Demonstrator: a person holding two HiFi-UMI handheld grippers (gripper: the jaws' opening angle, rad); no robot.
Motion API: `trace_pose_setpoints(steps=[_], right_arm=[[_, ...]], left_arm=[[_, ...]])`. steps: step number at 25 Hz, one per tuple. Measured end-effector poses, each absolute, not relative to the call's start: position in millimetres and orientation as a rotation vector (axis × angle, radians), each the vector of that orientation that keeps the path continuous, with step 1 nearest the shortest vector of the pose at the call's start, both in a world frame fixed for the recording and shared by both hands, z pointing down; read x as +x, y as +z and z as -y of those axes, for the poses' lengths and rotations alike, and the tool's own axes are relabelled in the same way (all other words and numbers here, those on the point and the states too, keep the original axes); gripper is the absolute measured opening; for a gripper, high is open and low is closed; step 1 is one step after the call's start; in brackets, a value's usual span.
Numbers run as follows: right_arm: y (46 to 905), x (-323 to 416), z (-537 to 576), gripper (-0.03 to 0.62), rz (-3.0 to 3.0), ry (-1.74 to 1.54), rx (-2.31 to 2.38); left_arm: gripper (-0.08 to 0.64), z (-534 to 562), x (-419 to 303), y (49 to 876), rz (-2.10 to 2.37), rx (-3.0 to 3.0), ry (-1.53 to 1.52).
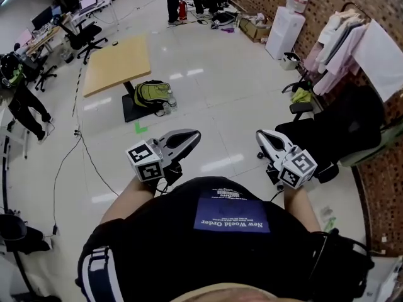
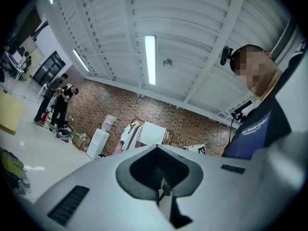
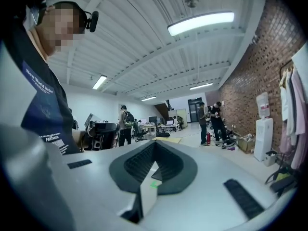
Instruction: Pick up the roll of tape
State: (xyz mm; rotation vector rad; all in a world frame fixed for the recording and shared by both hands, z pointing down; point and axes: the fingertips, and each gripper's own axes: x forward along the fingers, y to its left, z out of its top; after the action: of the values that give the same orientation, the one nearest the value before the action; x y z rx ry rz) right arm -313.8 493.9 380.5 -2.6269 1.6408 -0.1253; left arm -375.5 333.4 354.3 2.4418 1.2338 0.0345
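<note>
Tape showed in no view, neither on the floor (image 1: 214, 87) nor on the yellow tabletop (image 1: 116, 65) at far left, so where the roll lay could not be told. The left claw (image 1: 192, 135) and right claw (image 1: 263, 137) were held about level and close to the person's body, pointing out over the floor. Both were fully closed with nothing between the jaws. That fitted carrying them rather than reaching, and I judged the pick not yet begun. Ahead lay wide open floor. By the tabletop's near edge a backpack (image 1: 150, 95) leaned against its foot. On the right a black chair (image 1: 343, 131) and a clothes rack (image 1: 352, 43) crowded the brick wall, the chair just beside the right claw. The freer way seemed to run far and left.
</note>
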Motion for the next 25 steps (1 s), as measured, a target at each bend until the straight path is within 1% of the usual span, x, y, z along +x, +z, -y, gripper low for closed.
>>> trace_pose_setpoints(steps=[3, 9, 15, 20, 25], right_arm=[[386, -283, -500, -0.015, -1.654, -0.148, -2.606], [401, -224, -482, -0.015, -1.625, -0.208, -2.601], [395, -155, -425, -0.015, -1.593, -0.155, -2.661], [377, -102, -364, -0.015, -1.495, -0.142, -2.714], [393, -64, -317, -0.015, -1.406, -0.209, -2.735]], left_arm=[[0.006, -340, -347, 359, -1.226, 2.475, 0.063], [0.006, -314, -291, 368, -1.207, 2.463, 0.062], [0.006, -252, -213, 368, -1.263, 2.457, 0.026], [0.006, -191, -148, 359, -1.375, 2.424, 0.062], [0.006, -143, -98, 366, -1.440, 2.396, 0.120]])
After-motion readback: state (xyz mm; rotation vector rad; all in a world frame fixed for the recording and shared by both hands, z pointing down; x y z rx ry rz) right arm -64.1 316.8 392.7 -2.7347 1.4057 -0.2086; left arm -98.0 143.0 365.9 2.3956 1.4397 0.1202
